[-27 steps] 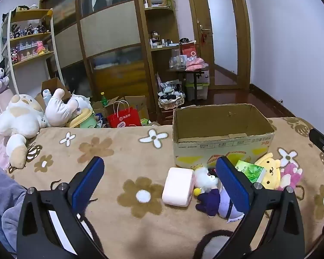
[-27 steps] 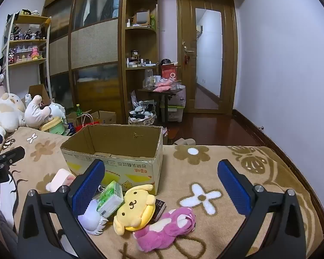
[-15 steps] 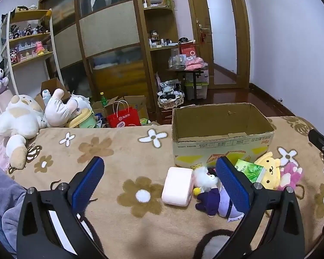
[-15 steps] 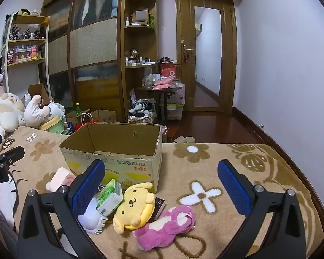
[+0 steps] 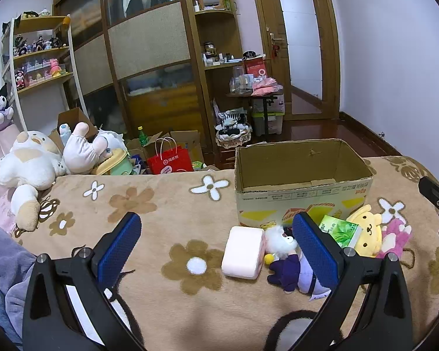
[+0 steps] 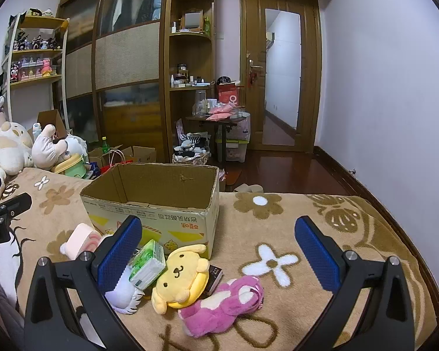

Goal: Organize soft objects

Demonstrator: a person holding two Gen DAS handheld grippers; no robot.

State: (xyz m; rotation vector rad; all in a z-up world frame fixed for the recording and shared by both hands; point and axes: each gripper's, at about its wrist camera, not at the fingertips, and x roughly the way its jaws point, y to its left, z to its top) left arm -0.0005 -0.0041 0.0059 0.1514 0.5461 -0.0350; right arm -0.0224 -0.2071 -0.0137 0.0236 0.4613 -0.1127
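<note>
An open cardboard box (image 5: 304, 199) (image 6: 158, 219) stands on a tan flowered blanket. In front of it lie a pink pad (image 5: 243, 253) (image 6: 79, 238), a white-haired doll in purple (image 5: 289, 263), a green tissue pack (image 5: 341, 229) (image 6: 147, 261), a yellow dog plush (image 5: 365, 229) (image 6: 180, 276) and a pink bear plush (image 5: 393, 238) (image 6: 222, 304). My left gripper (image 5: 216, 248) hovers open, its right finger over the doll. My right gripper (image 6: 216, 251) is open above the yellow and pink plushes. Nothing is held.
Large plush toys (image 5: 29, 166) lie at the blanket's far left corner. A red paper bag (image 5: 169, 162) and cartons sit on the floor beyond the bed. The blanket (image 6: 278, 234) to the right of the box is bare. A grey sleeve (image 5: 3, 266) shows at lower left.
</note>
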